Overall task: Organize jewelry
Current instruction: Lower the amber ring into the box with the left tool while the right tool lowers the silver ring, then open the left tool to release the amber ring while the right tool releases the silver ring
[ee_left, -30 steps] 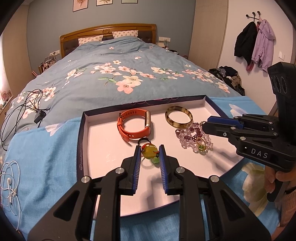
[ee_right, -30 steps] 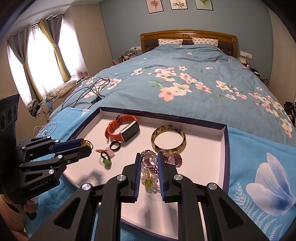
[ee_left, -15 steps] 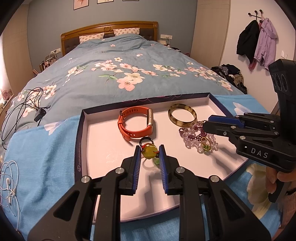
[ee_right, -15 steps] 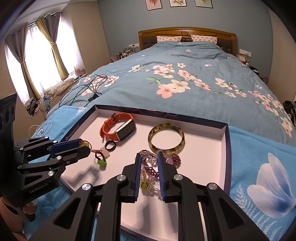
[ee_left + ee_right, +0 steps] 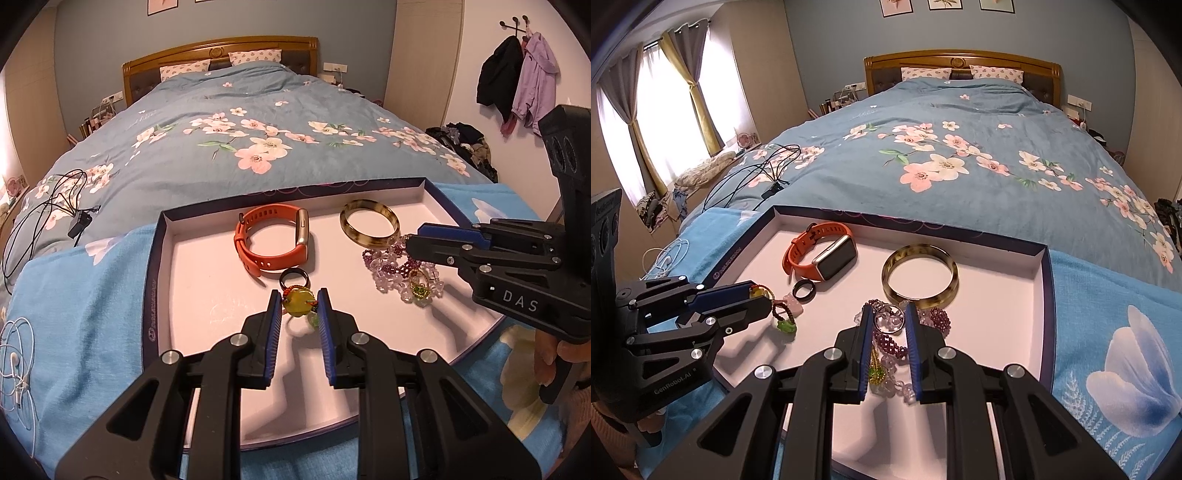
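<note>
Left gripper (image 5: pixel 298 302) is pinching the yellow-bead charm (image 5: pixel 300 302) between narrow jaws, just above the tray (image 5: pixel 155 266) on the bed (image 5: pixel 229 122). Right gripper (image 5: pixel 889 320) jaws are closing narrowly around a clear ring of the purple bead bracelets (image 5: pixel 886 321). Orange watch (image 5: pixel 271 240), black ring (image 5: pixel 293 277) and amber bangle (image 5: pixel 369 227) are lying in the tray.

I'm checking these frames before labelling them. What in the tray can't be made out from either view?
- Beaded bracelets: right wrist view, the right gripper covers the tangle, so their number is unclear; left wrist view, its finger overlaps them.
- Yellow charm: whether the left gripper truly pinches it; in the right wrist view, the fingers hide it.
- Tray: near edge hidden behind the gripper body in both views.
</note>
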`<action>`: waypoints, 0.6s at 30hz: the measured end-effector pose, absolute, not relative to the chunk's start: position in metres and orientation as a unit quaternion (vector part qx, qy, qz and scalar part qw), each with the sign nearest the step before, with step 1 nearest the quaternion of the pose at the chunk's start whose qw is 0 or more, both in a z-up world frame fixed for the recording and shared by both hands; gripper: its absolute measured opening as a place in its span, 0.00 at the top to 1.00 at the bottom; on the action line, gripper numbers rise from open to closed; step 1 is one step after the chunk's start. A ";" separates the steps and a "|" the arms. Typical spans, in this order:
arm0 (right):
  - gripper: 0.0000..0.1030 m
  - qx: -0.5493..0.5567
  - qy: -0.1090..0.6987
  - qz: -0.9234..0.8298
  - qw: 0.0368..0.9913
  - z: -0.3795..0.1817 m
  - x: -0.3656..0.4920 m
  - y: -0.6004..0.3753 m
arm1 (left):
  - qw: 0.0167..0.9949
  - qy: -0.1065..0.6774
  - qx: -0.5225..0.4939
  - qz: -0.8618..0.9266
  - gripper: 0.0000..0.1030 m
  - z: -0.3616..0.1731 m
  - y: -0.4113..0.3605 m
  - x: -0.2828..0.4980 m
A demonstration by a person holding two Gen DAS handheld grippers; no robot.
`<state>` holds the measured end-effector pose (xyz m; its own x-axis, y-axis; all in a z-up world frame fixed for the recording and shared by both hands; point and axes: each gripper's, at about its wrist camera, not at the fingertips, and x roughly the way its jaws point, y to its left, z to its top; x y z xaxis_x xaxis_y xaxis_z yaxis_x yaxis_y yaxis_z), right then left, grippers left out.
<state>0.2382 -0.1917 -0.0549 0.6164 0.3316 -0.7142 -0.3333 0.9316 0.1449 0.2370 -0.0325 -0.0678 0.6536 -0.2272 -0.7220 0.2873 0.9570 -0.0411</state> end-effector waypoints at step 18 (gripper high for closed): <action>0.84 -0.008 0.407 0.180 0.896 -0.062 0.244 -0.190 | 0.908 0.394 0.040 -0.139 0.77 -0.070 -0.034 0.238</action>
